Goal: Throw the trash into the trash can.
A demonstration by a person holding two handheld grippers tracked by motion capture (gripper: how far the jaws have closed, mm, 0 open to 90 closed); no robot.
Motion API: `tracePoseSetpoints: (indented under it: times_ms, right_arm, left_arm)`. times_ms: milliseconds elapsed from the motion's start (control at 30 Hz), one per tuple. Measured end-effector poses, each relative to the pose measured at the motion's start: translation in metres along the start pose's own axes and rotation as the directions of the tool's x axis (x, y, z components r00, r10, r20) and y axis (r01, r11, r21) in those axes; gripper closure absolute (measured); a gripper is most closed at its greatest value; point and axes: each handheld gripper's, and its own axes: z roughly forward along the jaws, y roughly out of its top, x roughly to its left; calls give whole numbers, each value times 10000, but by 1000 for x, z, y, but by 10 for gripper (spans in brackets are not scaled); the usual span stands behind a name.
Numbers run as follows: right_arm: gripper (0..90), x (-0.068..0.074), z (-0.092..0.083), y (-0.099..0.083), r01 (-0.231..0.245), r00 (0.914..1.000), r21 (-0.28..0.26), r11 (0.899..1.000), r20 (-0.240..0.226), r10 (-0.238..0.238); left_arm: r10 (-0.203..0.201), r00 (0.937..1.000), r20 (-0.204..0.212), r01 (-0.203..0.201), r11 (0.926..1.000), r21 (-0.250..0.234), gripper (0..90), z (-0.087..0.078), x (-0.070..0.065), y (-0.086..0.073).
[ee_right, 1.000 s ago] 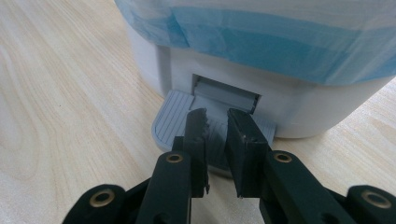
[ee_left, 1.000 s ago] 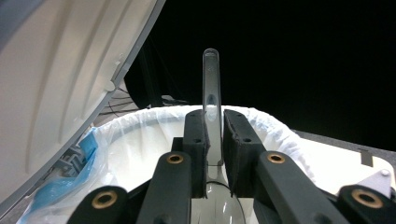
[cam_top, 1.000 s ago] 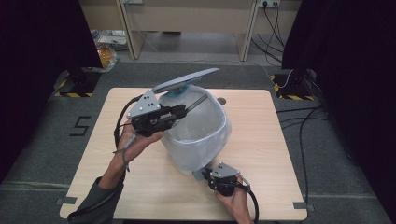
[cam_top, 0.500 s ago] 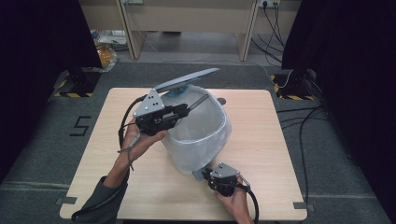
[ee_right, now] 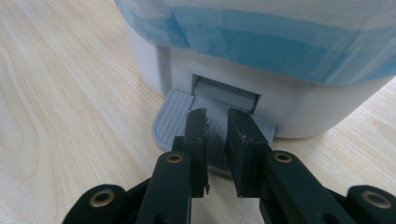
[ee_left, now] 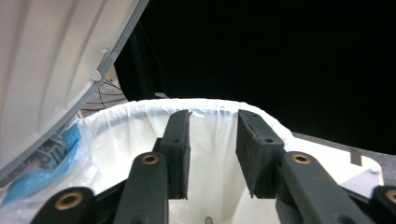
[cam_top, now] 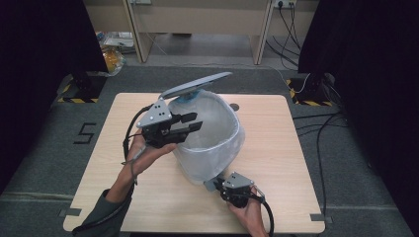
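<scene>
A white pedal bin [cam_top: 212,148] stands mid-table, lined with a pale bag [ee_left: 140,109] folded over its rim, and its grey lid [cam_top: 197,85] is tilted up at the back. My left gripper [cam_top: 192,122] hovers over the bin's left rim. Its jaws have just been opening and now stand apart with nothing between them [ee_left: 214,116]. My right gripper [cam_top: 217,185] is at the bin's front foot. It is shut, its tips [ee_right: 216,114] resting down on the ribbed grey pedal [ee_right: 173,116]. The bag's blue film [ee_right: 280,42] hangs over the bin's base.
The bin sits on a light wooden table [cam_top: 276,148] with bare wood to its left and right. Cables [cam_top: 326,123] lie on the grey floor to the right. Desk legs and a bag of clutter [cam_top: 111,49] stand beyond the far edge.
The left gripper's jaws have parted over the bin's rim; they were closed in the earlier frames. The right gripper and the raised lid stay as they were.
</scene>
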Motion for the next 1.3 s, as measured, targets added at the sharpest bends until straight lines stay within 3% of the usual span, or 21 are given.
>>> tracePoseSetpoints:
  times_ms: [167, 733, 1300]
  right_arm:
    - [781, 0, 0, 0, 23, 10000, 5, 10000, 10, -23]
    - [781, 0, 0, 0, -17, 10000, 11, 10000, -15, 17]
    - [781, 0, 0, 0, -31, 10000, 20, 10000, -8, 31]
  left_arm:
    - [-372, 9993, 72, 372, 9993, -92, 543, -9, 0, 0]
    - [-560, 9981, -238, 560, 9984, -5, 432, -56, 8, -17]
    - [-1061, 9883, -1094, 1089, 9938, 204, 316, -87, 20, -63]
